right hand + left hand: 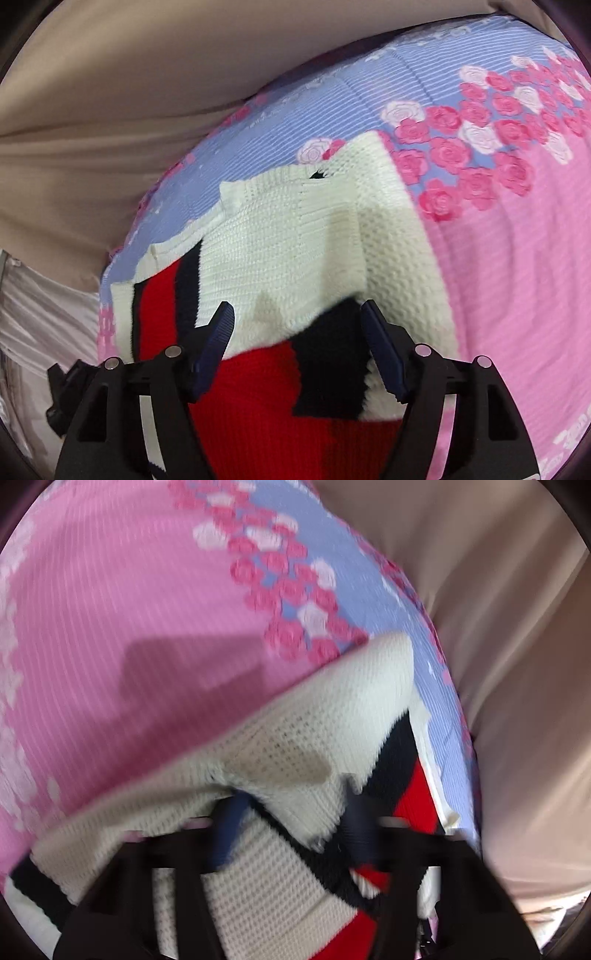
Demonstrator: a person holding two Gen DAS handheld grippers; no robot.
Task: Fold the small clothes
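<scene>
The right gripper (297,332) stands spread over the sweater (295,236), nothing pinched between its blue pads (218,332). The left gripper (291,812) is nearly closed, and its pads seem to pinch a white fold of the knit, though blur leaves that unsure. The sweater, white with red and navy stripes, lies partly folded on the quilt (498,258) beside the beige sheet (110,92). It looks soft, thick, light and floppy: best taken at a ribbed edge or corner, gripping all layers.
</scene>
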